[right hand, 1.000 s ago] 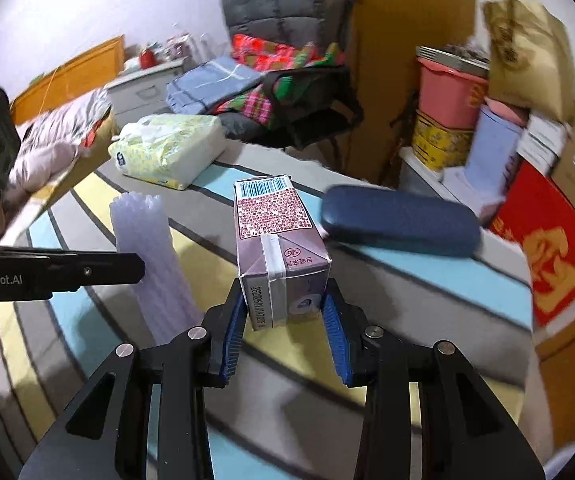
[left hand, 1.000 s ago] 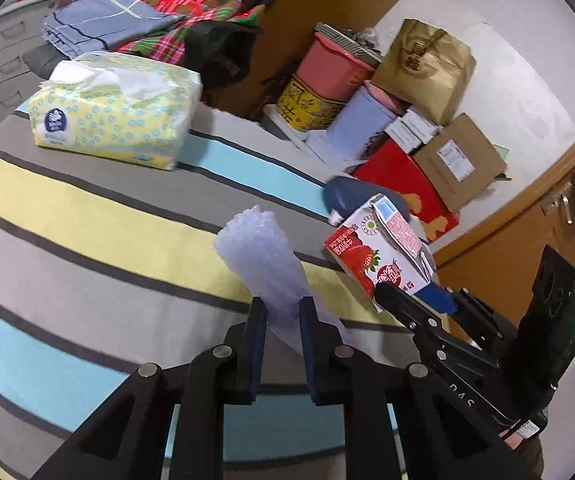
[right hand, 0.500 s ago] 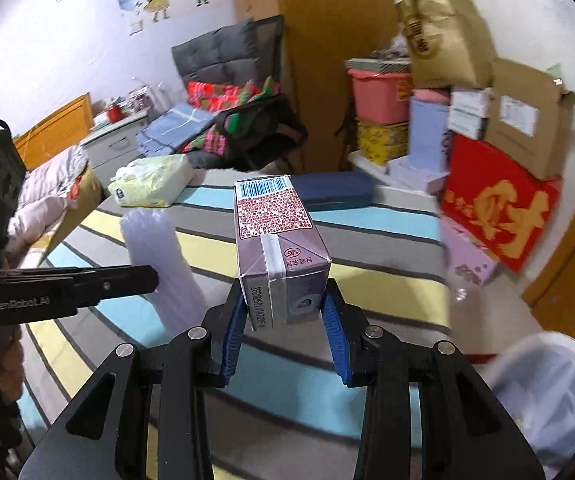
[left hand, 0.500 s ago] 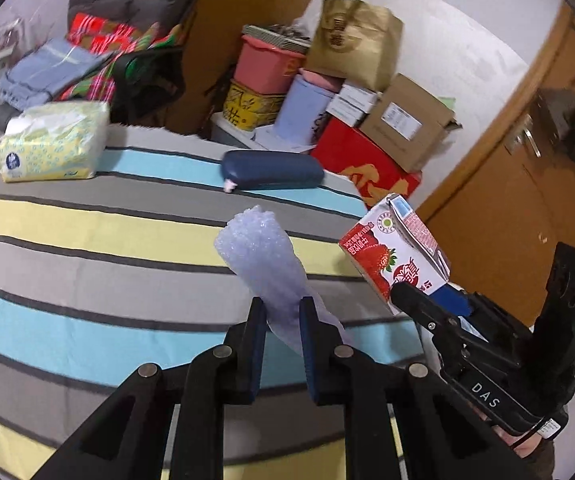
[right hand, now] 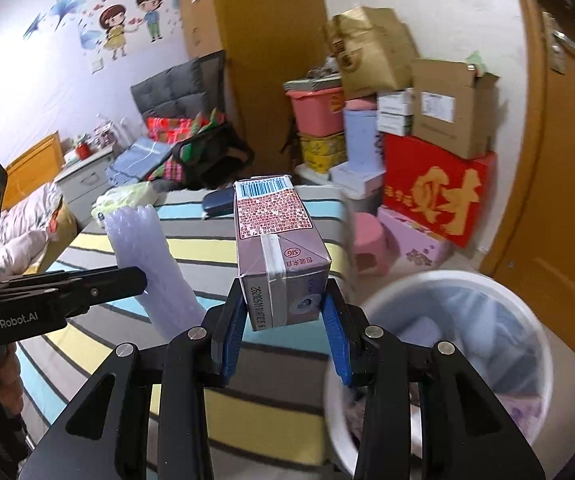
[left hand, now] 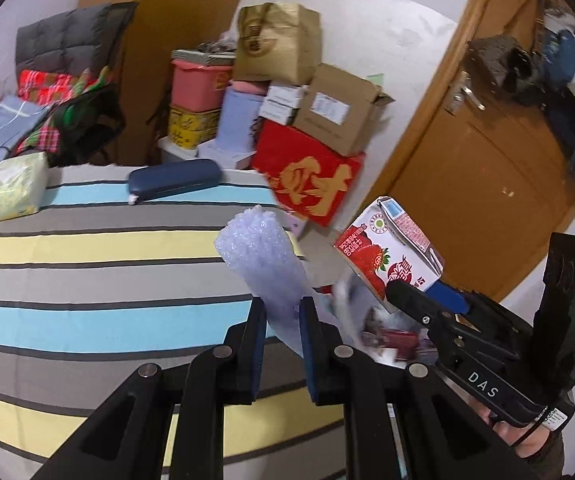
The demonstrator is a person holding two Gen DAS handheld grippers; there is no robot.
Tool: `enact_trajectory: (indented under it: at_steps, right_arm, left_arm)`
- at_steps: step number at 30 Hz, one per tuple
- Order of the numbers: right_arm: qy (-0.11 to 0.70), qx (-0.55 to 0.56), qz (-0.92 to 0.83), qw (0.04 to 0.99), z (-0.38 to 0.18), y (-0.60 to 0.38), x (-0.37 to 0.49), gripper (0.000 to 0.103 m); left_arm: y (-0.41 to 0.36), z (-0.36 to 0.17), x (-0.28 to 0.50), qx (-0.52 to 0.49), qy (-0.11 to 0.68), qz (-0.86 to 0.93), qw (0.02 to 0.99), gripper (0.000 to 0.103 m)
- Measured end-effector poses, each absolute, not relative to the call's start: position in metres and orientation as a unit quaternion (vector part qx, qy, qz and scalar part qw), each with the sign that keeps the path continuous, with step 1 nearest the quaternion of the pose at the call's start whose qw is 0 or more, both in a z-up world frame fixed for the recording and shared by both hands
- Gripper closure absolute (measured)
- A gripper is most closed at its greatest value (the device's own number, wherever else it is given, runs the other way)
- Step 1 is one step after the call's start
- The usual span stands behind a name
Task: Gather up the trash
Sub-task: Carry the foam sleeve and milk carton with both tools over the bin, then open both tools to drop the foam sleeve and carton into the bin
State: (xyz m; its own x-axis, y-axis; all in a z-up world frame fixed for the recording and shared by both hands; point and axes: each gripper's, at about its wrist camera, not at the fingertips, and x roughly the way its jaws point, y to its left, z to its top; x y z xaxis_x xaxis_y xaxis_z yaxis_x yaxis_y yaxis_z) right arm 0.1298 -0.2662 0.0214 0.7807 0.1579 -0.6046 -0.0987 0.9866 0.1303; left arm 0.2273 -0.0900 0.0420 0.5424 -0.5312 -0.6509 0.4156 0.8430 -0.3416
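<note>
Right claw (right hand: 283,320), partly spread, grips a boxy milk carton (right hand: 277,248) near the white, bag-lined bin (right hand: 447,340). Left claw (left hand: 281,320), clenched nearly shut, pinches a soft, bumpy bubble-wrap roll (left hand: 261,260) above the striped bench (left hand: 87,280).

Striped bedcover (left hand: 87,248) lying near; boxes (right hand: 439,184) stacking against far white wall (left hand: 387,40); wooden door (left hand: 487,184) standing right; cartoon wall stickers (right hand: 127,20) showing far left; possibly a chair (right hand: 183,92) holding folded clothes.
</note>
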Motion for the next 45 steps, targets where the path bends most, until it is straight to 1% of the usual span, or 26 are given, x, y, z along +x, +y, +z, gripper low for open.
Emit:
enact_trajectory:
  at_steps: [8, 11, 19, 26, 27, 30, 32, 33, 34, 39, 45]
  right_arm:
    - [0.311, 0.053, 0.022, 0.949, 0.025, -0.300, 0.102, 0.064]
    - [0.320, 0.054, -0.005, 0.946, 0.021, -0.319, 0.097, 0.064]
    - [0.370, 0.027, -0.069, 0.926, 0.003, -0.353, 0.103, 0.064]
    - [0.406, 0.028, -0.095, 0.909, -0.014, -0.373, 0.115, 0.064]
    - [0.410, 0.028, -0.095, 0.907, -0.016, -0.375, 0.115, 0.064]
    - [0.418, 0.025, -0.092, 0.903, -0.018, -0.375, 0.118, 0.064]
    - [0.418, 0.024, -0.093, 0.903, -0.019, -0.376, 0.115, 0.056]
    - [0.418, 0.025, -0.092, 0.904, -0.019, -0.376, 0.113, 0.046]
    - [0.416, 0.024, -0.093, 0.904, -0.019, -0.376, 0.112, 0.043]
    - [0.395, 0.029, -0.101, 0.913, -0.014, -0.377, 0.104, 0.043]
    - [0.364, 0.038, -0.108, 0.924, -0.004, -0.368, 0.086, 0.043]
  left_arm:
    - [-0.144, 0.054, 0.203, -0.038, 0.381, -0.304, 0.872, 0.086]
    - [-0.168, 0.051, 0.202, -0.028, 0.384, -0.315, 0.867, 0.086]
    - [-0.236, 0.023, 0.207, 0.006, 0.410, -0.332, 0.850, 0.086]
    - [-0.272, -0.002, 0.208, 0.043, 0.425, -0.332, 0.841, 0.086]
    - [-0.275, -0.006, 0.210, 0.045, 0.429, -0.332, 0.839, 0.085]
    - [-0.280, -0.013, 0.211, 0.057, 0.437, -0.322, 0.838, 0.078]
    - [-0.279, -0.015, 0.213, 0.054, 0.439, -0.319, 0.838, 0.069]
    - [-0.278, -0.016, 0.213, 0.053, 0.440, -0.319, 0.838, 0.059]
    - [-0.276, -0.017, 0.213, 0.053, 0.439, -0.315, 0.839, 0.055]
    - [-0.268, -0.013, 0.212, 0.048, 0.433, -0.302, 0.848, 0.055]
    - [-0.254, -0.001, 0.196, 0.053, 0.402, -0.281, 0.870, 0.055]
